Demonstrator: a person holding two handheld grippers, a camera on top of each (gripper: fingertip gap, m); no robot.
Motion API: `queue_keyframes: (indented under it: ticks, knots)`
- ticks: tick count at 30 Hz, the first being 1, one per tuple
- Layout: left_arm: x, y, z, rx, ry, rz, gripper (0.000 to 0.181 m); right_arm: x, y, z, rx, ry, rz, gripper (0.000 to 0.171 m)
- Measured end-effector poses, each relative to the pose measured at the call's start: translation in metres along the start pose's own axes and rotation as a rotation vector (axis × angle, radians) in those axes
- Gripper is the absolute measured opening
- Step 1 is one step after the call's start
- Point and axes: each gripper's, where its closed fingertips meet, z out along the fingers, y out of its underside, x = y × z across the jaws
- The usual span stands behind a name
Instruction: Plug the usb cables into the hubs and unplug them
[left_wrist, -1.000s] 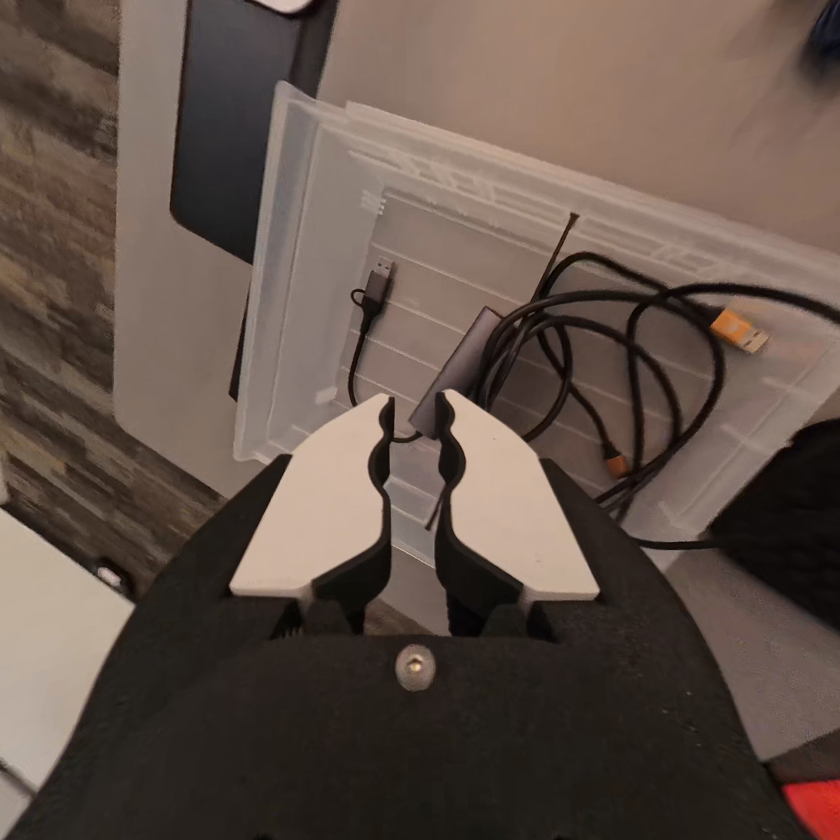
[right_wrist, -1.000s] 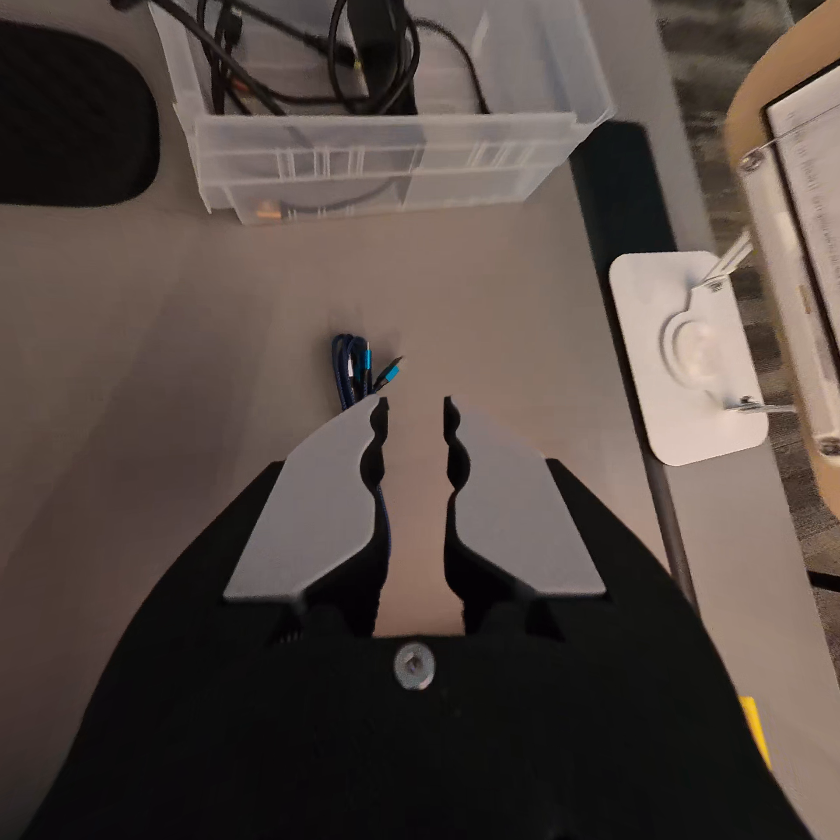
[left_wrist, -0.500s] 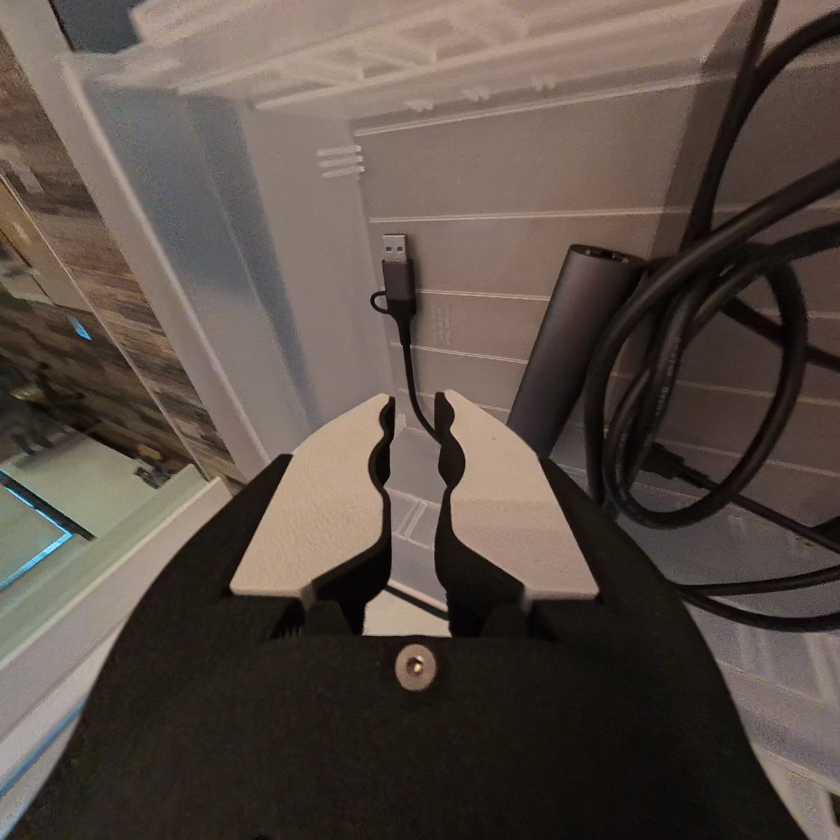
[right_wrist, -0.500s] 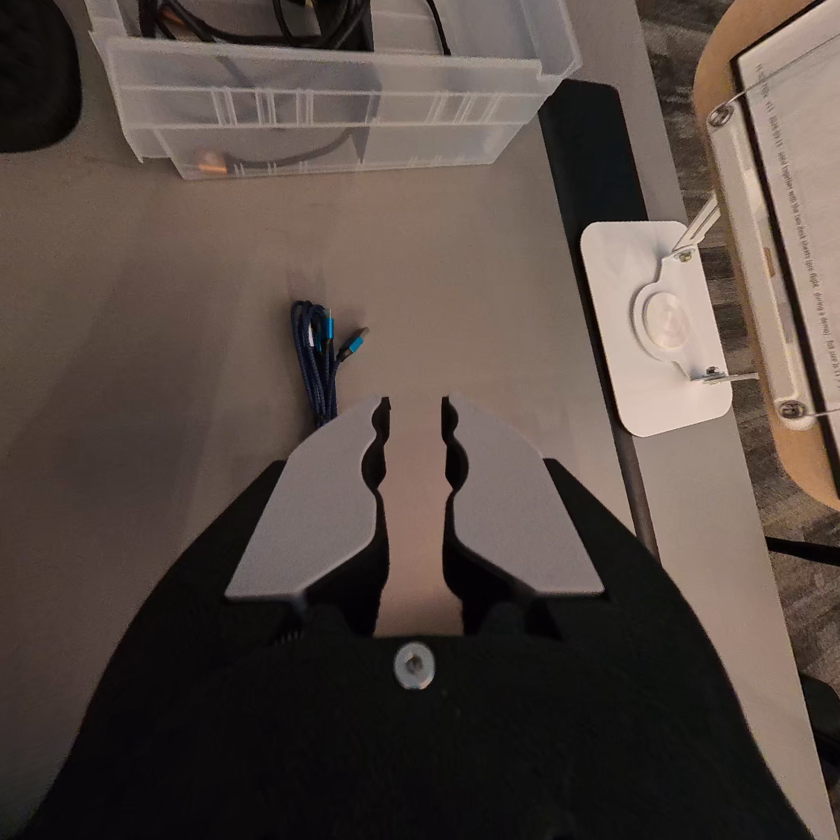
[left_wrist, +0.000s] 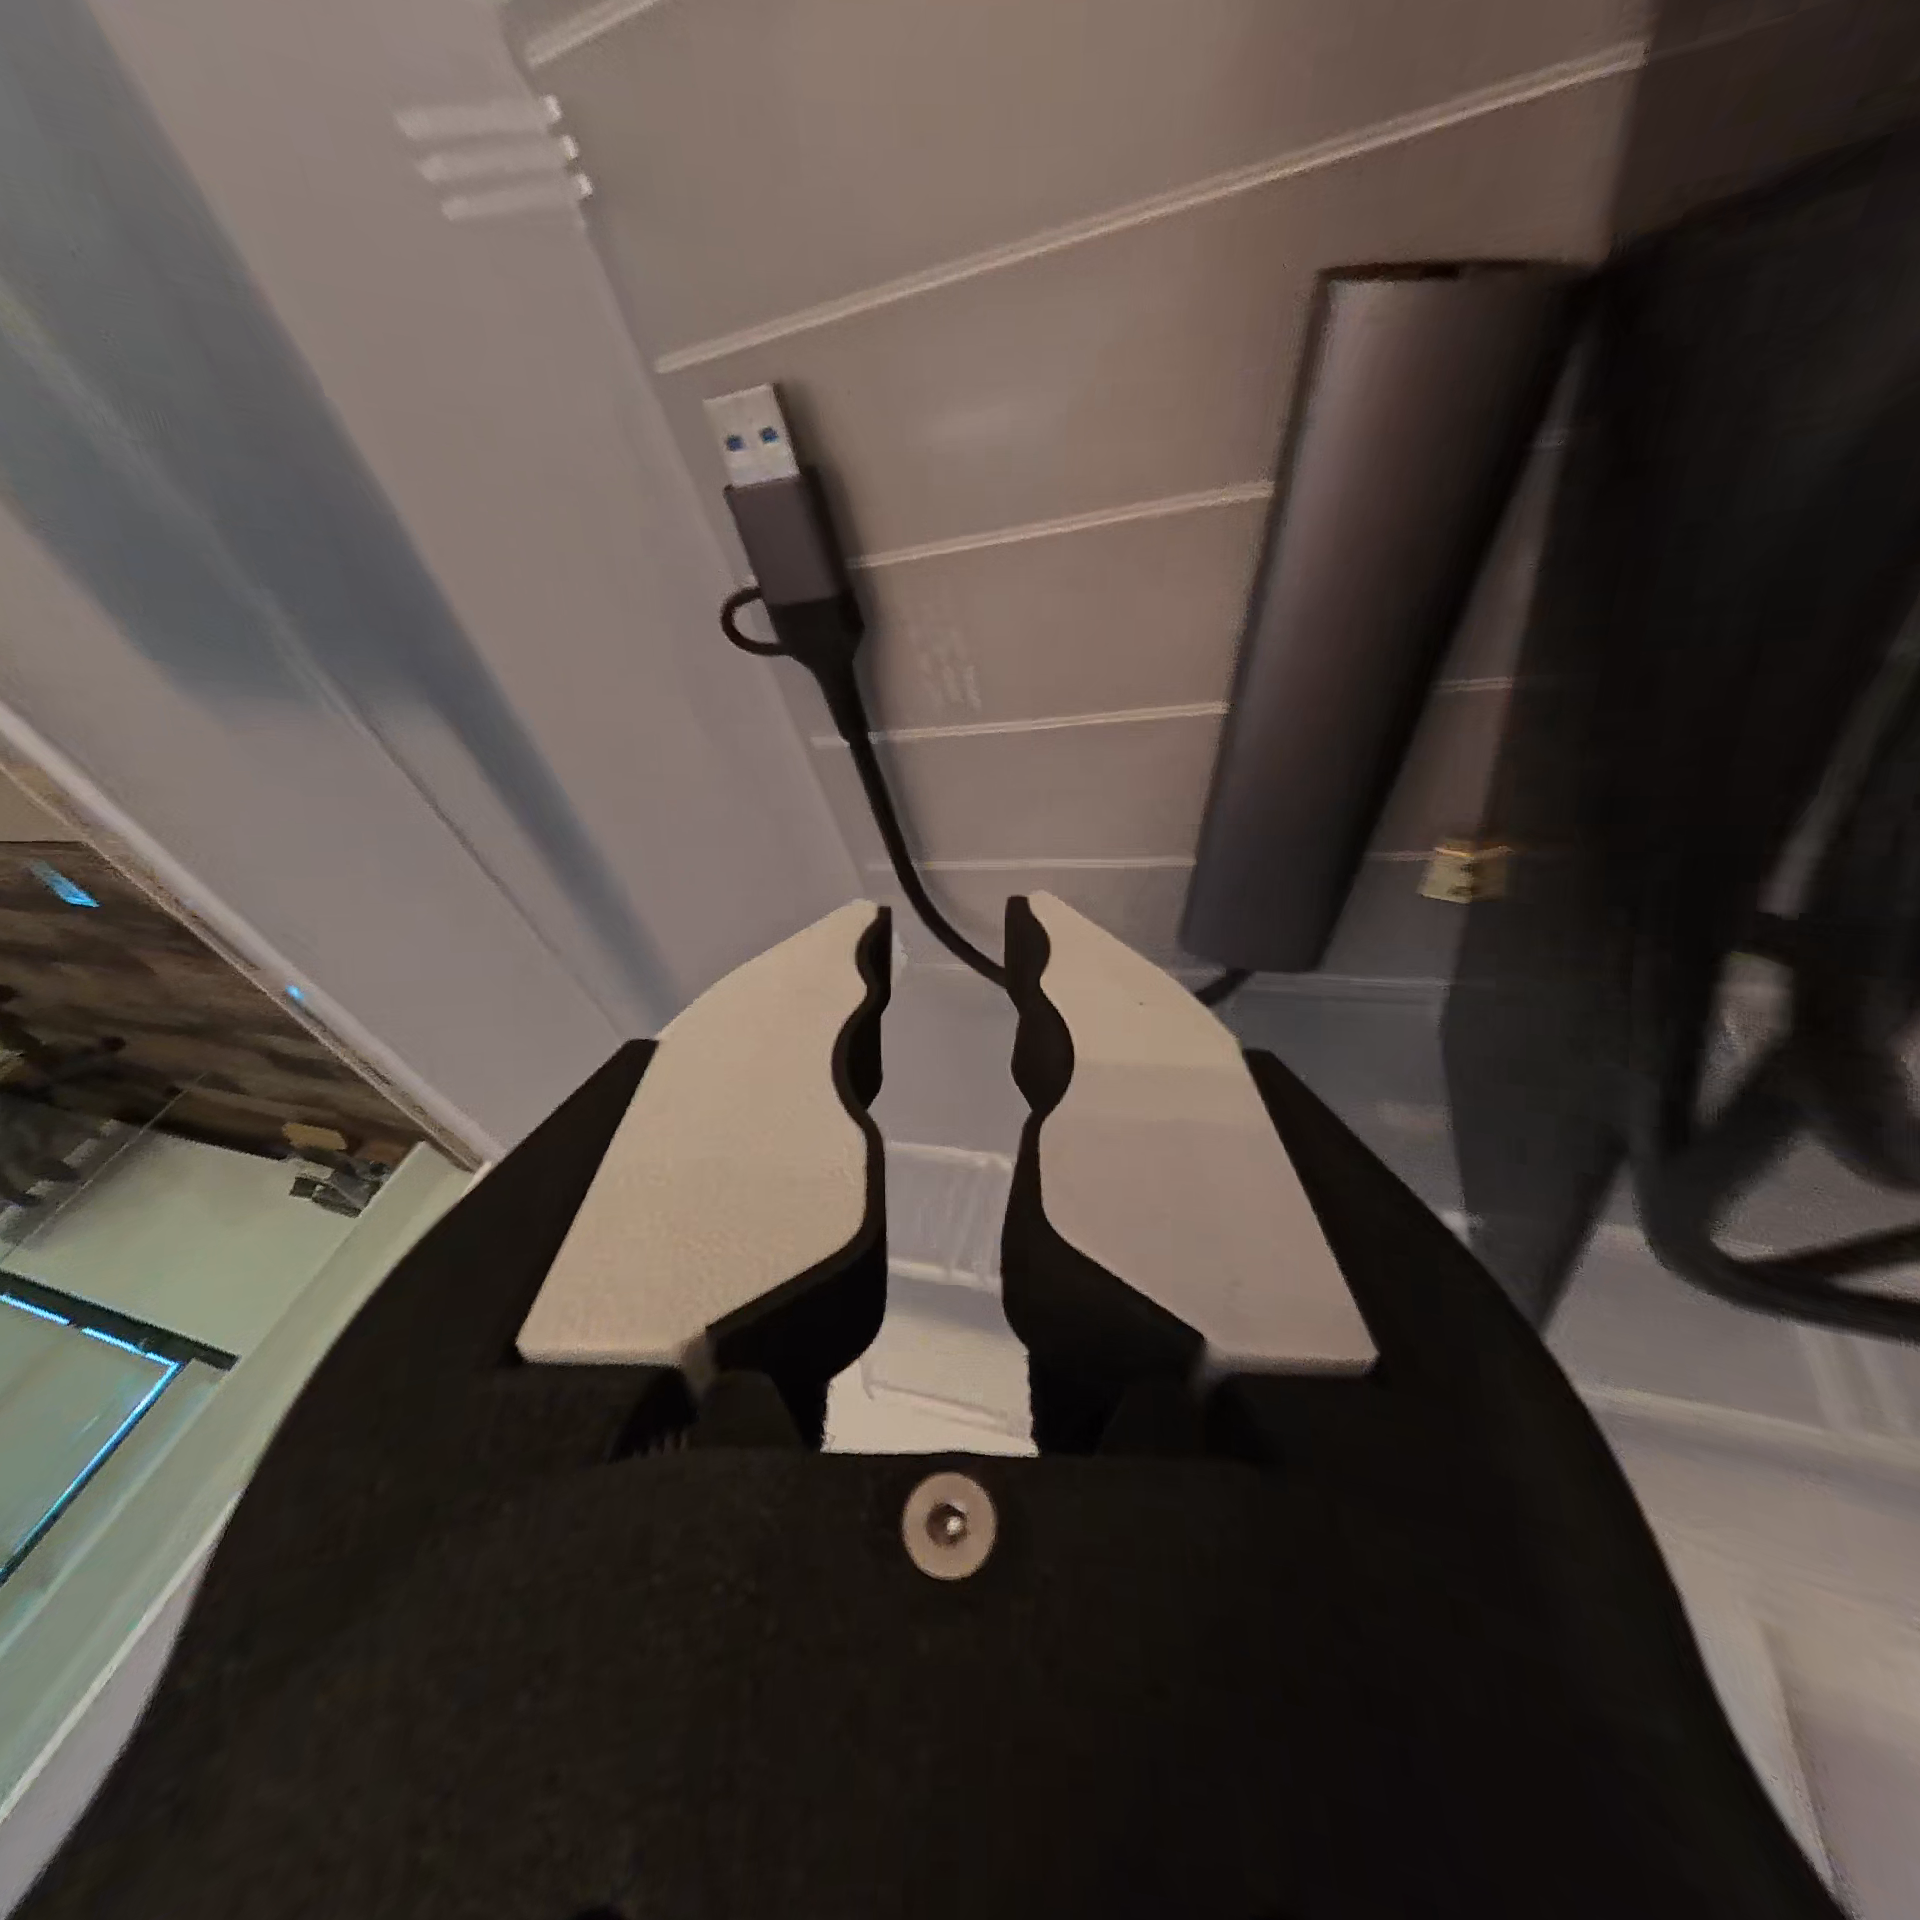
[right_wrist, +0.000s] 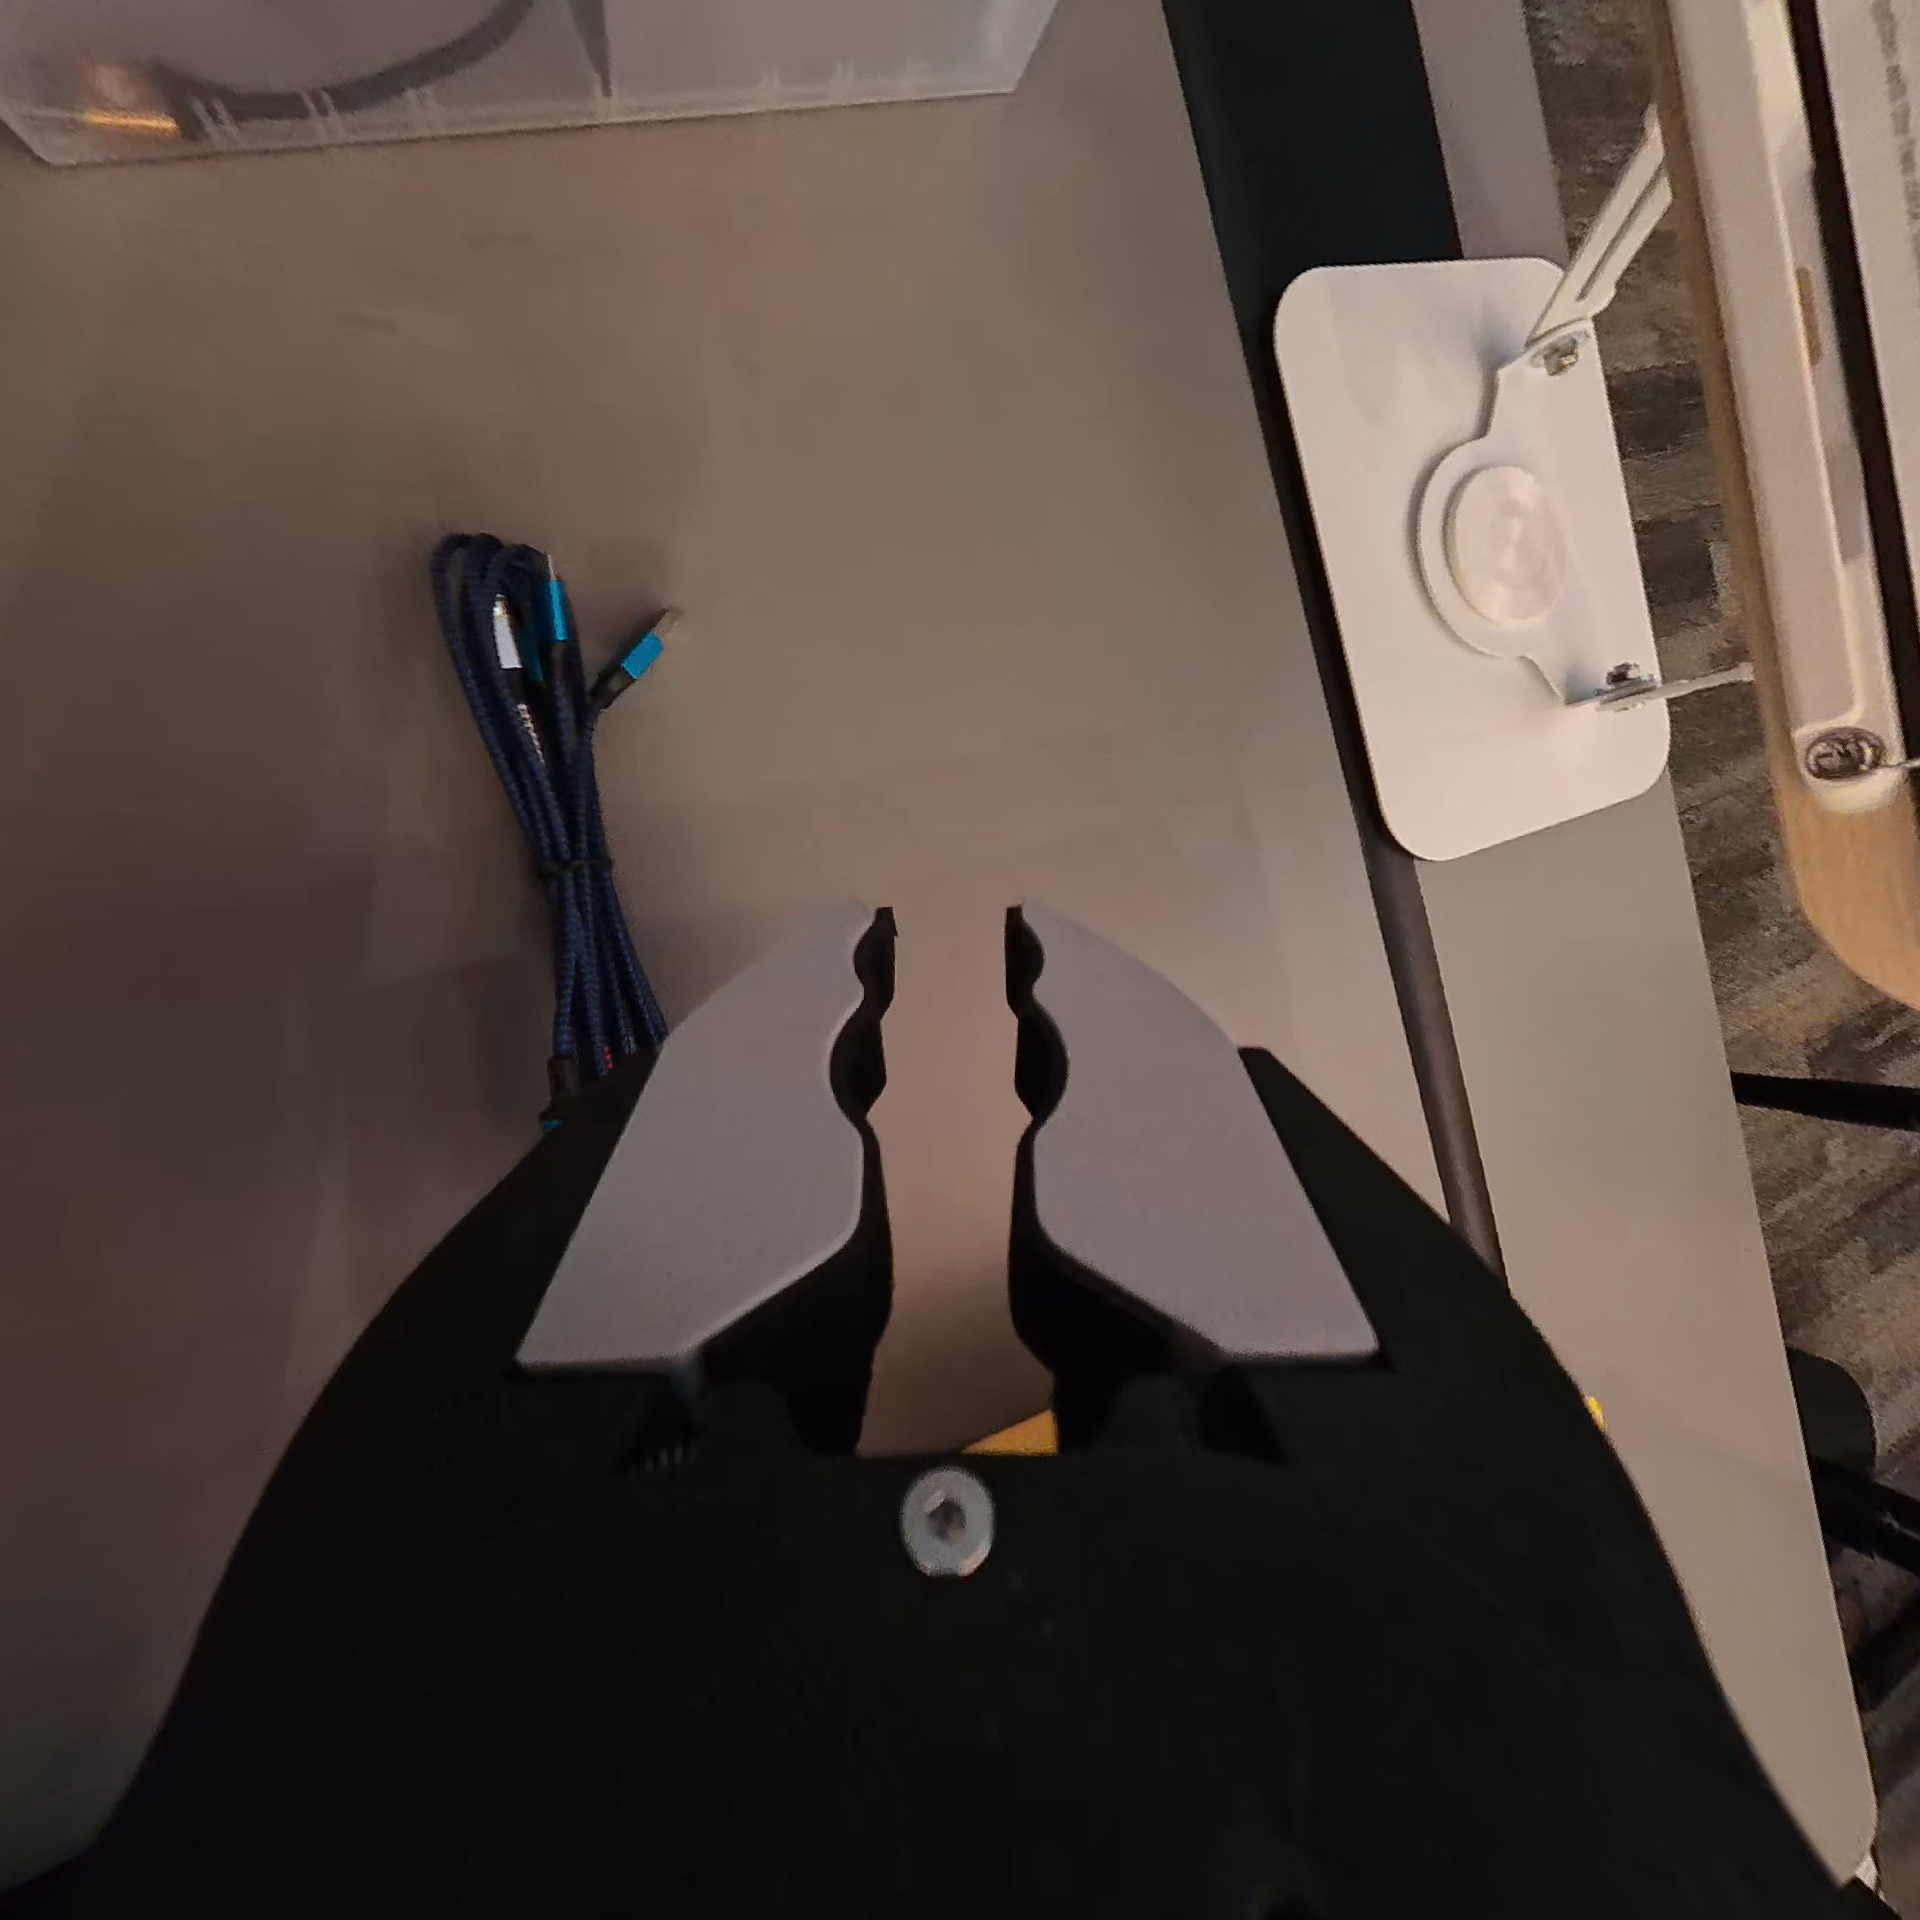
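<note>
Since half a second ago your left gripper (left_wrist: 943, 914) has pushed deeper into the clear plastic bin (left_wrist: 312, 540), so the USB plug (left_wrist: 774, 499) and the grey hub (left_wrist: 1351, 623) now loom much larger. Its jaws stand slightly apart, holding nothing; the thin black lead (left_wrist: 914, 862) from the plug curves down between the fingertips and runs behind the right one, and you cannot tell whether it touches it. The plug has a bright metal shell with blue inside, a grey sleeve and a small black loop at its side. It lies flat on the ribbed bin floor, just beside the hub, which is a long, smooth, matte metal bar. Dark, glossy coiled cables (left_wrist: 1766, 1143) crowd the right edge, blurred. A small gold connector (left_wrist: 1465, 868) sits beside the hub's near end.

On the other side, your right gripper (right_wrist: 943, 914) has drawn back, and the bin (right_wrist: 520, 83) has slid almost out of the top of the view. Its jaws are likewise a little spread and empty, hovering over the smooth tan table (right_wrist: 935, 468). A bundled blue braided cable (right_wrist: 561, 790) with bright blue connector ends lies to the left of the fingers, its lower end hidden behind the gripper body. A white rounded plate (right_wrist: 1455, 582) with a round disc lies at the table's right side.
</note>
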Motion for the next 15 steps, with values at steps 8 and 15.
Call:
queue_keyframes:
  ticks: [8,15]
  knots:
    - [-0.012,-0.016,0.024,0.016,-0.054,-0.044,0.021,0.001,0.001,-0.002,-0.006,0.008,-0.012,0.020]
    - [-0.019,-0.018,0.029,-0.006,-0.077,-0.069,0.024,-0.003,0.001,0.001,-0.028,0.008,-0.051,0.020]
